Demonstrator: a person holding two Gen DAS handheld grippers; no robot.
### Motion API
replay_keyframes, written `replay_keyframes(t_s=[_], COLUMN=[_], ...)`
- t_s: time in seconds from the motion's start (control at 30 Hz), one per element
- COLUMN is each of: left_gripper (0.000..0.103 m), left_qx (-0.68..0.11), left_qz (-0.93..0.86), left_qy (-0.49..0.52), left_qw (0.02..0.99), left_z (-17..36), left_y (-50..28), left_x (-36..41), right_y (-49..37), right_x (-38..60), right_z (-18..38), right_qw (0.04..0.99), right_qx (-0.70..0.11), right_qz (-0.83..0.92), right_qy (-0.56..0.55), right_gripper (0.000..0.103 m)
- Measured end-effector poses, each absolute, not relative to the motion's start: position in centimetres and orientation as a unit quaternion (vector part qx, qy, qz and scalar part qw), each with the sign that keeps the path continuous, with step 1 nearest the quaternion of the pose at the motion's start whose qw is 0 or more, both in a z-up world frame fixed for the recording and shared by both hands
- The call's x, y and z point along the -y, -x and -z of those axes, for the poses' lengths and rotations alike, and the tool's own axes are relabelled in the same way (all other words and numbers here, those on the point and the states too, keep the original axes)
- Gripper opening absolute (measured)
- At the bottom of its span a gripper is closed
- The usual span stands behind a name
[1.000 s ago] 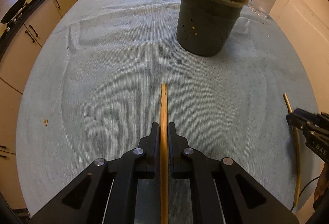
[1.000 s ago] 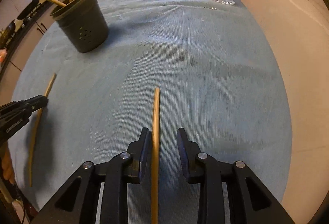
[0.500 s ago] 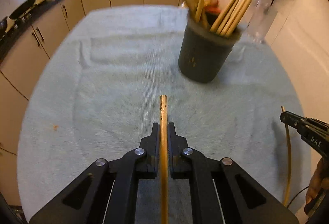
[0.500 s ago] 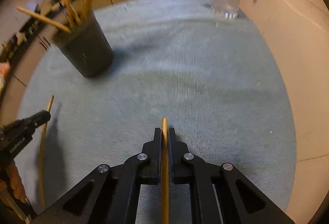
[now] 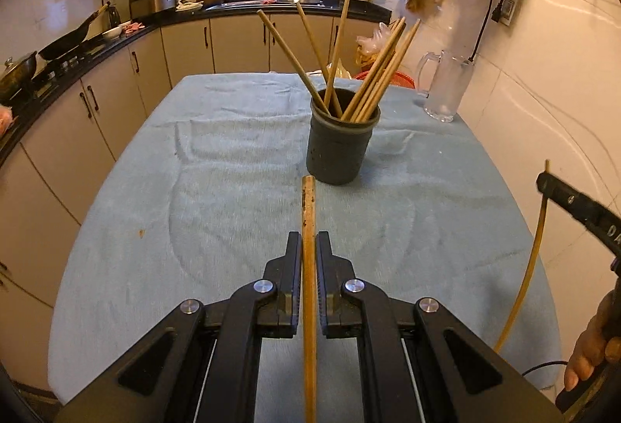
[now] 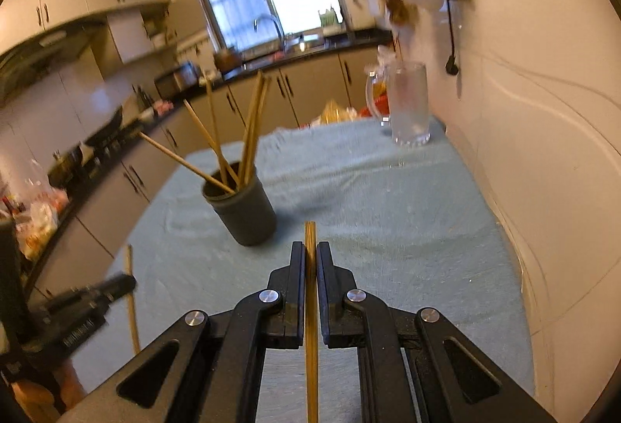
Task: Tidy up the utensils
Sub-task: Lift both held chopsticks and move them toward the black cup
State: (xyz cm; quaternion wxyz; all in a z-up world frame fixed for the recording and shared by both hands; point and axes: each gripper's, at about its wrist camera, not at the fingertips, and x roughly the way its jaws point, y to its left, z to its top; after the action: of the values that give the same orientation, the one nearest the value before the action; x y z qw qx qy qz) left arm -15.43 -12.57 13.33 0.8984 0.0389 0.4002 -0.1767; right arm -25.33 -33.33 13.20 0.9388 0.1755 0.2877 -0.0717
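A dark grey holder [image 5: 337, 147] with several wooden chopsticks stands on the table's blue-green cloth [image 5: 217, 198]; it also shows in the right wrist view [image 6: 244, 209]. My left gripper [image 5: 309, 240] is shut on a wooden chopstick [image 5: 309, 213], held above the cloth in front of the holder. My right gripper [image 6: 309, 248] is shut on another chopstick [image 6: 310, 236], also lifted, to the right of the holder. Each gripper shows in the other's view: the right one [image 5: 543, 181] and the left one [image 6: 130, 281].
A clear glass mug [image 5: 446, 89] stands at the table's far right corner by the wall. Kitchen counters with pans [image 5: 70, 42] run along the left and back. The wall [image 6: 543, 151] is close on the right.
The right gripper closed on its chopstick. Both grippers lifted and tilted up, so the views now face the holder and kitchen rather than down on the cloth.
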Motion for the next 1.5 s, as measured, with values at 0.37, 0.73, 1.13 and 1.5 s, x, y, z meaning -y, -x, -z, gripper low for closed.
replay_keyframes(t_s=[0.37,0.73,1.13,1.5], left_gripper=[0.007,0.007,0.007,0.007], left_qx=[-0.375,-0.311,-0.294,-0.285], left_qz=[0.140,0.122,0.114,0.112], left_qy=[-0.041,-0.083,-0.080,-0.070], left_qw=[0.915,0.939,0.946,0.949], left_z=[-14.0,-16.2,-17.3,-18.0], left_y=[18.4,21.5,22.6,23.2], left_x=[11.1,11.3,10.1,9.2], right_y=[31.1,32.5,34.1,35.1], right_x=[30.2,28.0,27.3,27.1], right_z=[-14.9,-16.0,-16.8,-17.5], right_qw=[0.959,0.968,0.970,0.973], right_qx=[-0.214,-0.199,-0.188,-0.178], right_qz=[0.101,0.095,0.089,0.088], right_qy=[-0.154,-0.122,-0.126,-0.122], right_gripper=[0.006,0.007,0.007,0.007])
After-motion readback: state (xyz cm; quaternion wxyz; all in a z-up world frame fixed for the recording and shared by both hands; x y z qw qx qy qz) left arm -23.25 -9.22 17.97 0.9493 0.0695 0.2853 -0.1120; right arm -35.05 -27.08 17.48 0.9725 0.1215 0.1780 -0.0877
